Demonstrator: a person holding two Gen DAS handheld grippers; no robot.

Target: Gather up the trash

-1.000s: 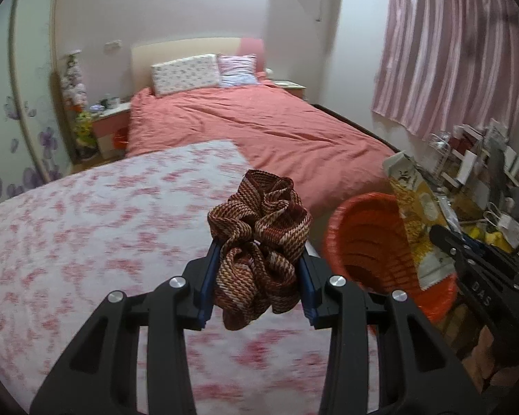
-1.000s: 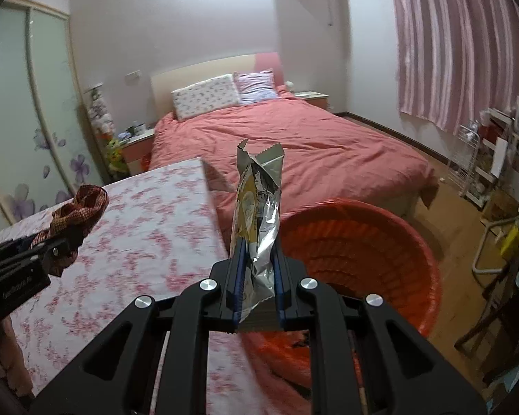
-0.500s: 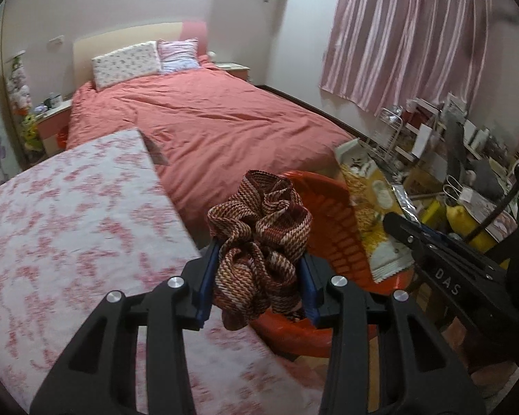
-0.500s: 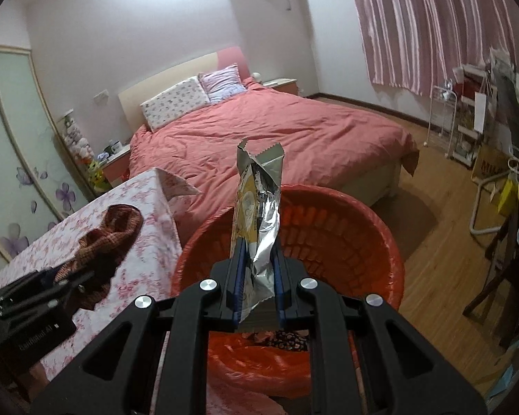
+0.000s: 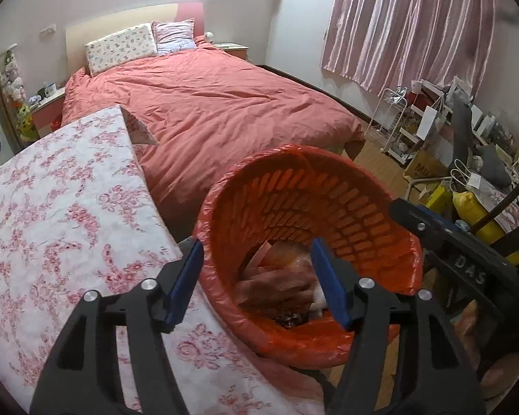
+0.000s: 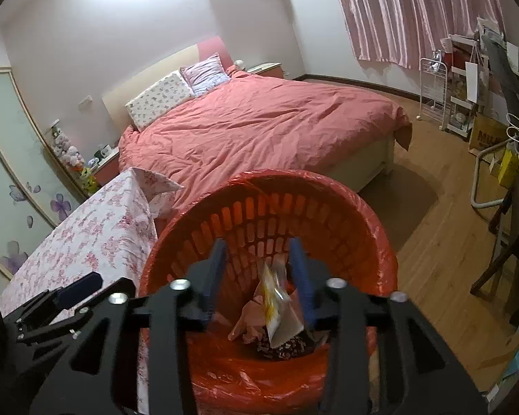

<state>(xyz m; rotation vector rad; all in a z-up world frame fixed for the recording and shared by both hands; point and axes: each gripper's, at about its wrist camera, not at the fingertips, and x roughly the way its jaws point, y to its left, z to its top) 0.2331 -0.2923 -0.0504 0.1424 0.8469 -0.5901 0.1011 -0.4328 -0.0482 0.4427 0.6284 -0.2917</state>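
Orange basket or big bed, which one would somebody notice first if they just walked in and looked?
Probably the orange basket, lined with an orange bag and filling the middle of both views, with the foil snack wrapper dropping among the trash inside. Just above it the left gripper and right gripper are opening, nothing between their pads. Behind lies the wide pink bed, and beside the basket a flowered tablecloth.
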